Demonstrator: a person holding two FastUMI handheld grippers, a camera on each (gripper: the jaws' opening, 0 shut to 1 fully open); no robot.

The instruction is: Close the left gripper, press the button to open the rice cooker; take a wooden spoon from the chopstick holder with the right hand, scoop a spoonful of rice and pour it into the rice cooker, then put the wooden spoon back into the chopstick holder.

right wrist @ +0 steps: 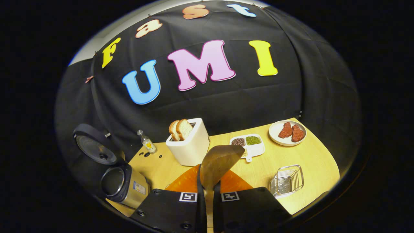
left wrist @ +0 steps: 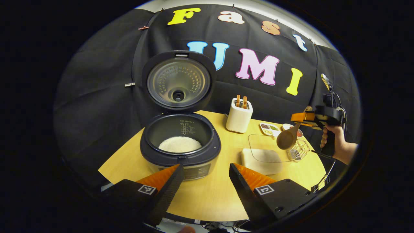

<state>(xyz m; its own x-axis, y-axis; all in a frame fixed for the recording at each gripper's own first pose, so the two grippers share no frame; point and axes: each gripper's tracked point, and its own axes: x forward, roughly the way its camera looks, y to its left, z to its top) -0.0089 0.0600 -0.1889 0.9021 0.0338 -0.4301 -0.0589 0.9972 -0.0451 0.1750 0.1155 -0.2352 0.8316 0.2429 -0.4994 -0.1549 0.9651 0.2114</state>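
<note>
The rice cooker (left wrist: 181, 145) stands with its lid (left wrist: 178, 81) raised and white rice (left wrist: 179, 144) in the pot. Just in front of it, above the table edge, my left gripper (left wrist: 204, 165) is open and holds nothing. At the far right a hand (left wrist: 339, 142) carries my right gripper (left wrist: 302, 118), shut on the handle of a wooden spoon (left wrist: 286, 137). The spoon hangs over the wire chopstick holder (left wrist: 299, 150), beside the clear rice container (left wrist: 258, 161). In the right gripper view, my right gripper (right wrist: 210, 181) clamps the spoon (right wrist: 220, 160); I see no rice on it.
A white toaster (left wrist: 239, 115) with bread slices stands behind the rice container. A divided dish of beans (right wrist: 247, 144), a plate of meat (right wrist: 288, 132) and a small bottle (right wrist: 147, 142) sit along the back of the round wooden table (left wrist: 210, 194). The wire holder (right wrist: 288, 179) lies near the right edge.
</note>
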